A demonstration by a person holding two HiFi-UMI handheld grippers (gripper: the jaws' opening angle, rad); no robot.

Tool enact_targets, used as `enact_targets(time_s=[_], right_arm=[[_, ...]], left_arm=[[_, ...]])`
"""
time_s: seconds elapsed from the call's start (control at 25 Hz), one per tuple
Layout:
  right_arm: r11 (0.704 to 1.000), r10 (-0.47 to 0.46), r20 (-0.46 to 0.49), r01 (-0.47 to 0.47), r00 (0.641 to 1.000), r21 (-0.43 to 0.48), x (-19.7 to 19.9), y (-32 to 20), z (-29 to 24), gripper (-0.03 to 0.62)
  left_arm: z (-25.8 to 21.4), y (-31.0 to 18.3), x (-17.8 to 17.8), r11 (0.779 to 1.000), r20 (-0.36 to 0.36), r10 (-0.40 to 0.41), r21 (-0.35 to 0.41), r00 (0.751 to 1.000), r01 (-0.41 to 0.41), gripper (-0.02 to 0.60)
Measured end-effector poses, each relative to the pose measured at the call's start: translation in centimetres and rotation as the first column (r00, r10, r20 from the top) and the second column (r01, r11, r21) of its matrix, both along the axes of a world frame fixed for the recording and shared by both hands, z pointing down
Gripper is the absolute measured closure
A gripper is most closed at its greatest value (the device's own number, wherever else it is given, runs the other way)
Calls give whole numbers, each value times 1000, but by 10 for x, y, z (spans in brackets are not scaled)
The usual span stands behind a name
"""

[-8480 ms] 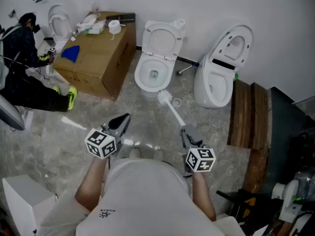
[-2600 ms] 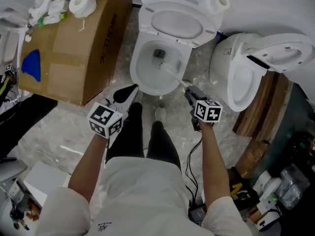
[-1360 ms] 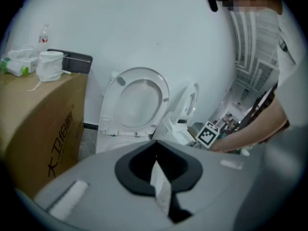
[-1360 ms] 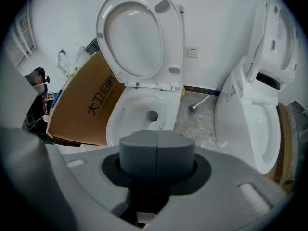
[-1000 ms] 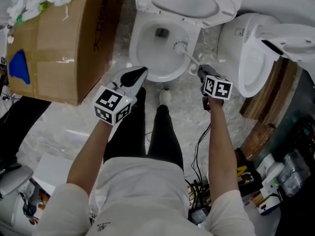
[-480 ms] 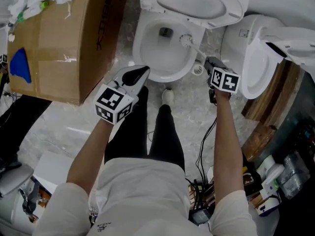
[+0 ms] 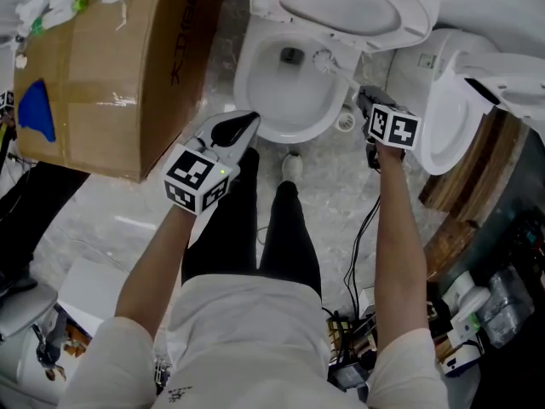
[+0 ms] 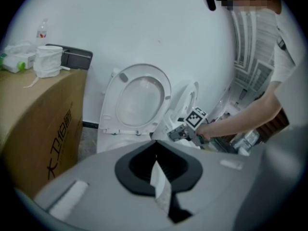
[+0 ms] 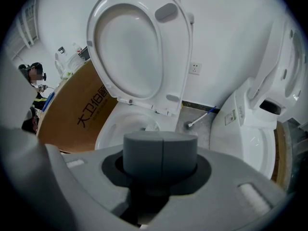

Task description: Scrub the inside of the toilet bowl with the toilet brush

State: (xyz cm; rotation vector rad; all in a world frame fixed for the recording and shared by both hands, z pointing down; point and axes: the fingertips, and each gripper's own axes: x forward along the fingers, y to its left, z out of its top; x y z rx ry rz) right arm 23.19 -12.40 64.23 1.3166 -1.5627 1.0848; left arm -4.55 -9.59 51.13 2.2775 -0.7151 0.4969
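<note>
My right gripper (image 7: 364, 98) clamps the toilet brush (image 7: 323, 58), round head inside the glossy oval toilet bowl (image 7: 262, 100); my left gripper (image 7: 236, 128) has its jaws together, empty.

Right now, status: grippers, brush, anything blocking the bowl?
Right gripper shut on toilet brush; left gripper shut, empty. Brush head inside toilet bowl, near the back. Seat up, nothing blocking.

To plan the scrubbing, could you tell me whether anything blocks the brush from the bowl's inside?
Nothing visible: the seat is up, and the toilet brush in the right gripper reaches inside the toilet bowl.
</note>
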Motion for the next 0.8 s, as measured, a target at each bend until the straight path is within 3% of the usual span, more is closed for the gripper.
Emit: enact_targets(time_s=[0.8], right_arm=[[991,-128,1,128,992,45,-57,-50,-5,448]], left_arm=[[3,4,-28,998,16,-62,8,998,62,594]])
